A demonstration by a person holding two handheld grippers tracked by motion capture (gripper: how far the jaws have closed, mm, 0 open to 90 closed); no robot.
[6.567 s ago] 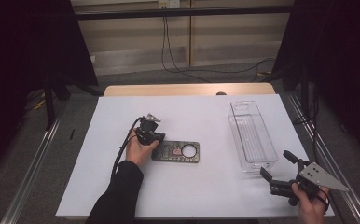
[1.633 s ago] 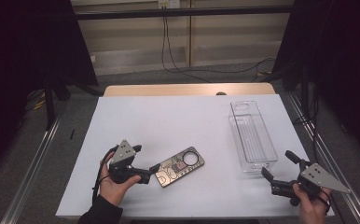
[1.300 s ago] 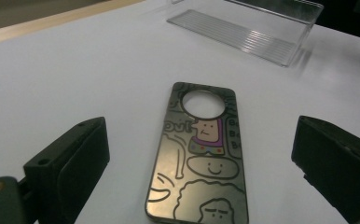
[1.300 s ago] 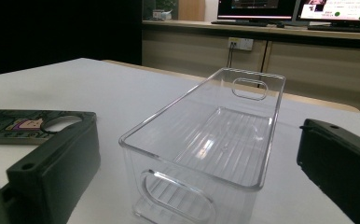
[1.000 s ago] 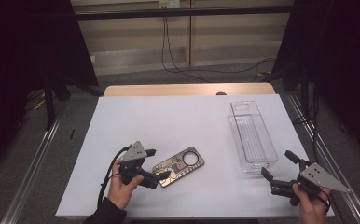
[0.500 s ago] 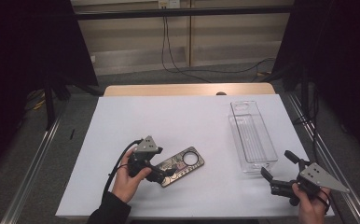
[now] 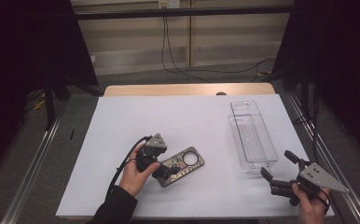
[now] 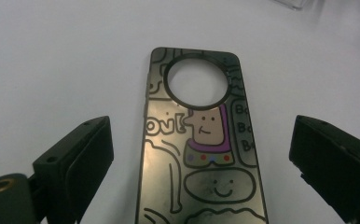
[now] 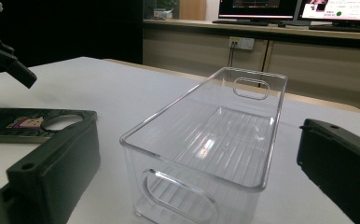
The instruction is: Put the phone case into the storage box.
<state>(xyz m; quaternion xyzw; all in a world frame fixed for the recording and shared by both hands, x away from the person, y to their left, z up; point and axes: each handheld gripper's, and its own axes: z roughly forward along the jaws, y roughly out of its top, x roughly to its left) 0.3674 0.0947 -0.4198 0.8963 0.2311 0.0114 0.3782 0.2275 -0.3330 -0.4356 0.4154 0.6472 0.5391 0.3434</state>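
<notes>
The left gripper [image 8: 201, 154] has its jaws spread on either side of a phone case [image 8: 199, 140] lying flat between them, not yet pinched. The right gripper [image 9: 197, 163], jaws also spread, faces an empty clear bin [image 9: 206, 144]. Nothing seems moved into it yet.

Left gripper [image 7: 165, 173] low, jaws spread wide — right gripper [image 7: 278, 171] likewise agape, hand-held, jaws level.

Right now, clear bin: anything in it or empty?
Empty. The right gripper view looks through the clear bin to its bare ribbed floor; the phone case lies outside on the table.
</notes>
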